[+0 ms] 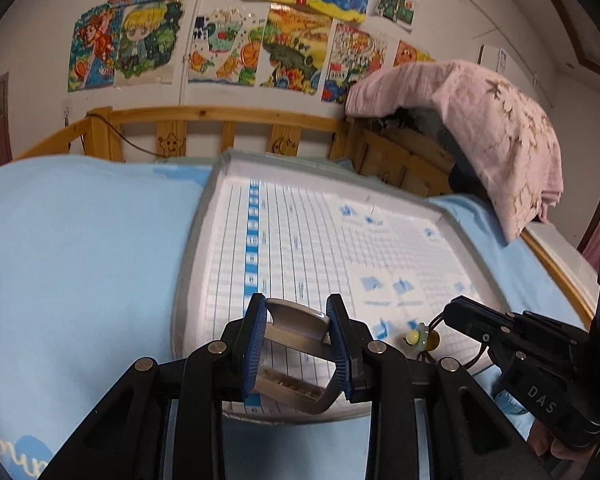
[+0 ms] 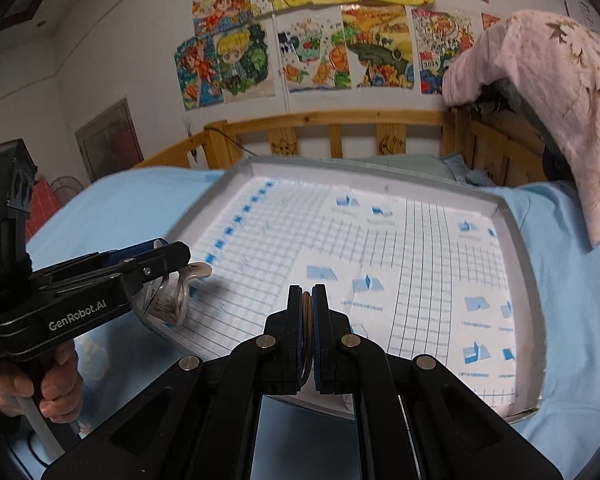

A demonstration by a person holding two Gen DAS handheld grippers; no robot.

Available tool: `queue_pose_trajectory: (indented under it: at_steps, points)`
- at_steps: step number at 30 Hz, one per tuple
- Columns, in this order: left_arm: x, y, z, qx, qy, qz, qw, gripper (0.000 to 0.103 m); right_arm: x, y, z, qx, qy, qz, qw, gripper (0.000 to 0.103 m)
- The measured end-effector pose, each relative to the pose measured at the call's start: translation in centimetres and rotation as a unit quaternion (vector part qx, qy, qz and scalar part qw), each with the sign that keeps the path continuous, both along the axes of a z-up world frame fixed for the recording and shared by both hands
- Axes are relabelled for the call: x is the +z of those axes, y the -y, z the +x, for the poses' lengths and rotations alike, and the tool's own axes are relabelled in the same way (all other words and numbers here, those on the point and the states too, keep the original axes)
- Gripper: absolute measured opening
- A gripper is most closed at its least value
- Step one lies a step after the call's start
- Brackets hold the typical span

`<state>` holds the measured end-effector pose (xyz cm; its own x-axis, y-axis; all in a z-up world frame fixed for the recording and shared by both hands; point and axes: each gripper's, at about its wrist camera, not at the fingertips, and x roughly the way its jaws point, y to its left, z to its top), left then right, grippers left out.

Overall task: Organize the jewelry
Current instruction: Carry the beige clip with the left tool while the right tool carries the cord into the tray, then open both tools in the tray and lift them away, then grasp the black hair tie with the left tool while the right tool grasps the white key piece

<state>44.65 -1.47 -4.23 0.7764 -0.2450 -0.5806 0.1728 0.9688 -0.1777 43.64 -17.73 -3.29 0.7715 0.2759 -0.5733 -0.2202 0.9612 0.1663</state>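
Left gripper (image 1: 296,344) clamps a clear plastic hinged case (image 1: 296,360), lower centre. Right gripper (image 2: 307,336) pinches a thin brown cord bracelet (image 2: 307,340) above the shallow white printed-grid tray (image 2: 516,232).

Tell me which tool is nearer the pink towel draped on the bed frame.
Right. The right tool sits on the side of the pink towel; the left tool is further away, across the tray.

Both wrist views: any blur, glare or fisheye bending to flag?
Left wrist view: the white gridded tray is motion-smeared, its print unreadable, while the left gripper stays sharp; the wooden bed rail bows with fisheye curvature. Right wrist view: a bright washed-out patch covers the tray's far left, corners vignette black, and the right gripper is crisp.
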Motion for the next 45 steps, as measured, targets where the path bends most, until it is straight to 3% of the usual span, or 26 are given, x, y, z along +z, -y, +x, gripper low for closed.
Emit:
queue_pose_trajectory:
  at_steps: [2,4,5,6,9,12,15,17,25,29,31,40,45]
  points:
    - [-0.3,0.1,-0.4,-0.001,0.004,0.003,1.0000,0.030,-0.6,0.0,0.2,0.000,-0.009,-0.002,1.000,0.005]
    - [-0.4,0.1,-0.7,-0.001,0.004,0.007,1.0000,0.043,-1.0,0.1,0.3,-0.004,-0.011,-0.007,1.000,0.006]
    - [-0.3,0.0,-1.0,0.005,0.007,0.006,0.9999,0.063,-1.1,0.3,0.2,-0.004,-0.011,-0.007,1.000,0.008]
    - [-0.1,-0.2,-1.2,0.014,0.015,0.004,0.9998,0.076,-1.1,0.5,-0.1,-0.007,-0.009,-0.006,1.000,0.013]
    - [0.6,-0.9,-2.2,0.027,0.033,-0.011,0.9990,0.077,-0.9,1.5,-1.0,-0.019,0.005,0.004,1.000,0.039]
    - [1.2,-1.6,-3.2,0.041,0.037,-0.021,0.9983,0.079,-0.3,2.3,-1.9,-0.031,0.015,0.010,0.999,0.039]
    - [2.3,-2.1,-5.2,0.057,0.057,-0.027,0.9964,0.096,0.8,2.9,-3.6,-0.044,0.038,0.014,0.998,0.041]
    - [3.2,-2.5,-7.0,0.068,0.074,-0.029,0.9945,0.100,1.7,3.2,-5.2,-0.052,0.059,0.014,0.997,0.049]
    - [6.7,-3.7,-15.4,0.106,0.121,-0.027,0.9866,0.103,5.6,3.8,-13.8,-0.065,0.116,0.027,0.991,0.073]
    - [8.0,-4.0,-20.6,0.113,0.136,-0.019,0.9841,0.103,7.1,3.7,-18.9,-0.068,0.133,0.032,0.988,0.078]
    - [8.4,-4.4,-23.1,0.113,0.138,-0.022,0.9837,0.103,7.7,3.6,-21.1,-0.064,0.140,0.036,0.987,0.087]
    - [9.8,-4.9,-33.5,0.112,0.171,-0.014,0.9787,0.103,10.2,2.3,-32.5,-0.067,0.205,0.021,0.976,0.091]
    - [9.4,-5.4,-38.2,0.119,0.176,-0.010,0.9770,0.103,10.4,1.5,-37.5,-0.069,0.215,0.018,0.974,0.093]
